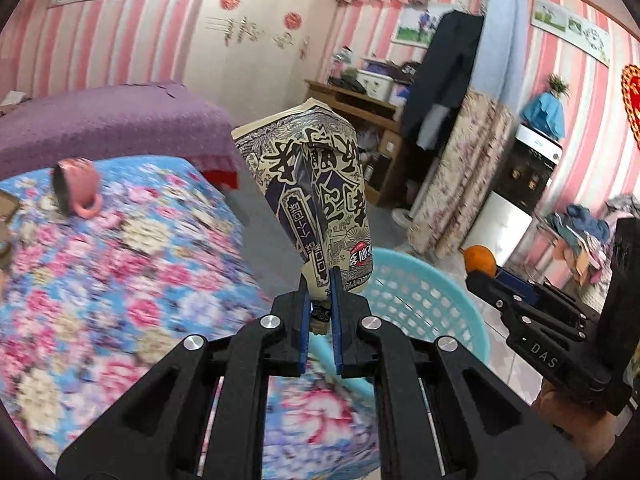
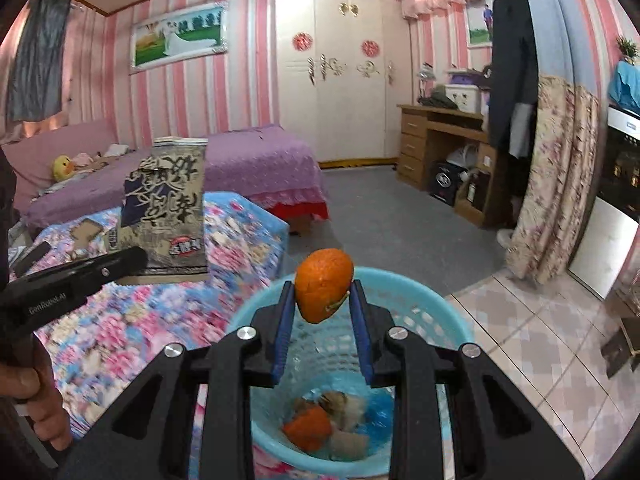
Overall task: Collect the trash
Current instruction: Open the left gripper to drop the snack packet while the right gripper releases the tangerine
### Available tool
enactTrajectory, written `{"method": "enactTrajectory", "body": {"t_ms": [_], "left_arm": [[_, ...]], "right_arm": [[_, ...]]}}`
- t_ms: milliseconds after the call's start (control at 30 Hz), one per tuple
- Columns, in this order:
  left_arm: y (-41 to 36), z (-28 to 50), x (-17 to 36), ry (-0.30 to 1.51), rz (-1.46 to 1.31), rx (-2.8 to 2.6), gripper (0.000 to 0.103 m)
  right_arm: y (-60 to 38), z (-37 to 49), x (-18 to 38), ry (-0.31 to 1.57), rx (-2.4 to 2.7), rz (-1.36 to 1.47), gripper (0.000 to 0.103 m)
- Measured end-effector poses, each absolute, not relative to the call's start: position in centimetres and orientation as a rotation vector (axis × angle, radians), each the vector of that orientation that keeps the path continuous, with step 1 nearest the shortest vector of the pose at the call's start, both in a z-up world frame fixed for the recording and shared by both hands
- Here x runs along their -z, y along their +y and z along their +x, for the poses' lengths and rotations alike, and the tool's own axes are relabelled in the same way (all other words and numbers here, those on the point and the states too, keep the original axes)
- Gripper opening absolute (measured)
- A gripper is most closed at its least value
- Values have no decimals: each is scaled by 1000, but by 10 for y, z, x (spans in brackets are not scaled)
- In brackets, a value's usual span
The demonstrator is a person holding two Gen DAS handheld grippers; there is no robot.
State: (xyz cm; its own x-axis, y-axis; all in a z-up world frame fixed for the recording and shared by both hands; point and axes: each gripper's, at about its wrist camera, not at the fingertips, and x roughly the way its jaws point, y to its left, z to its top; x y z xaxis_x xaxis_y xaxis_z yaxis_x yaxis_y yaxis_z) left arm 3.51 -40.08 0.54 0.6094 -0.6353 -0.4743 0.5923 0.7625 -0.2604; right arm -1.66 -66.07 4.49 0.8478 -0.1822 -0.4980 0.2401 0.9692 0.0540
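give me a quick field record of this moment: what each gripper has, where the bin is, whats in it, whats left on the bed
left gripper: shut on snack bag, held upright beside the basket
right gripper: shut on orange peel, over the basket
basket: light blue, perforated, on the floor beside the bed
basket contents: another orange piece and pale scraps at the bottom
floral bedspread: pink mug lying on its side
other items on bed: blurred, cannot tell
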Motion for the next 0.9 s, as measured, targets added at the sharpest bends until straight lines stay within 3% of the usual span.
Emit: {"method": "enactTrajectory", "body": {"t_ms": [300, 733, 767, 833, 867, 900], "left_arm": [[-430, 54, 29, 663, -67, 758, 7], [-448, 53, 34, 697, -62, 796, 8], [-449, 53, 35, 703, -59, 803, 13], [-453, 53, 37, 717, -53, 815, 33], [-454, 52, 36, 712, -51, 810, 50], [-453, 49, 34, 692, -46, 804, 52]], "right_arm": [[-674, -9, -31, 540, 271, 116, 28], [-675, -4, -11, 578, 260, 135, 28], [-676, -4, -10, 580, 262, 137, 28], [-677, -4, -10, 583, 267, 142, 28], [-677, -4, -11, 582, 269, 143, 28], [-679, -3, -12, 582, 270, 144, 28]]}}
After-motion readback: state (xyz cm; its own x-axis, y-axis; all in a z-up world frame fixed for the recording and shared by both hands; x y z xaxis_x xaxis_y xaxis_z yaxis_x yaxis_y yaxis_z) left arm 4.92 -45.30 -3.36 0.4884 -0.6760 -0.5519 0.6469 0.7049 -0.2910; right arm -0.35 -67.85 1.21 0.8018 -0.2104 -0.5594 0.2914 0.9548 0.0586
